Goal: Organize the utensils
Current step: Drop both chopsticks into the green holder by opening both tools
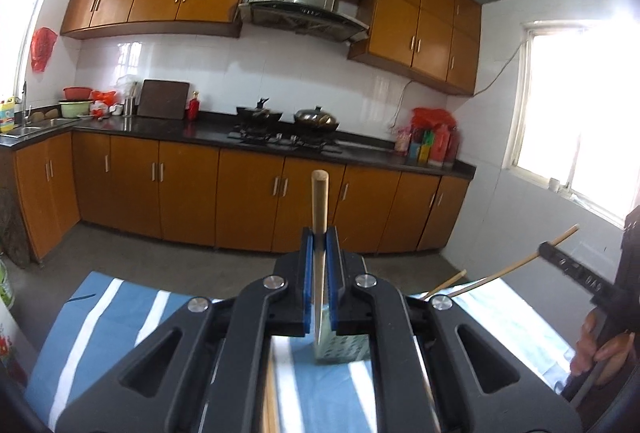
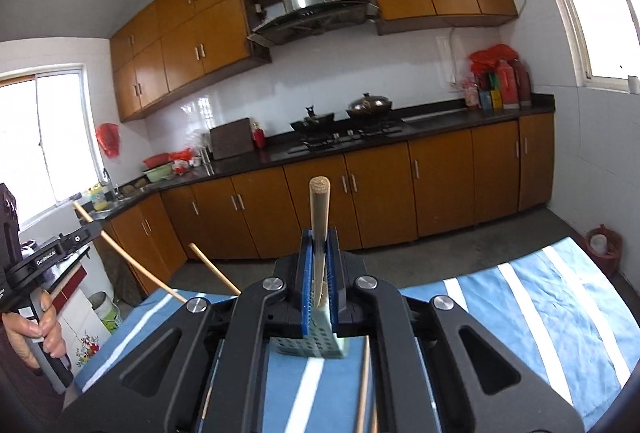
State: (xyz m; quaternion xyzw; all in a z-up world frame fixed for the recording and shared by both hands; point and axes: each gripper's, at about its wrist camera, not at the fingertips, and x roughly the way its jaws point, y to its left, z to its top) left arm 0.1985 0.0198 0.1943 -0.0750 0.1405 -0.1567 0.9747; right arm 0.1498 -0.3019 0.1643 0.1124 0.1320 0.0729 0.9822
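Note:
My left gripper (image 1: 319, 239) is shut on a wooden chopstick (image 1: 319, 201) that points up and forward; its lower end reaches down toward a pale green perforated utensil holder (image 1: 342, 347) on the blue striped cloth (image 1: 120, 313). My right gripper (image 2: 319, 239) is shut on another wooden chopstick (image 2: 319, 209), above the same holder (image 2: 308, 347). The right gripper also shows at the right edge of the left wrist view (image 1: 540, 247), holding its chopstick (image 1: 516, 265). The left gripper shows at the left edge of the right wrist view (image 2: 86, 231). A further chopstick (image 2: 214, 269) sticks up from the holder.
The blue and white striped cloth (image 2: 540, 305) covers the table below both grippers. More chopsticks (image 2: 363, 385) lie on it near the holder. Beyond are orange kitchen cabinets (image 1: 188, 193), a dark counter with a stove and woks (image 1: 288, 121), and a bright window (image 1: 580, 113).

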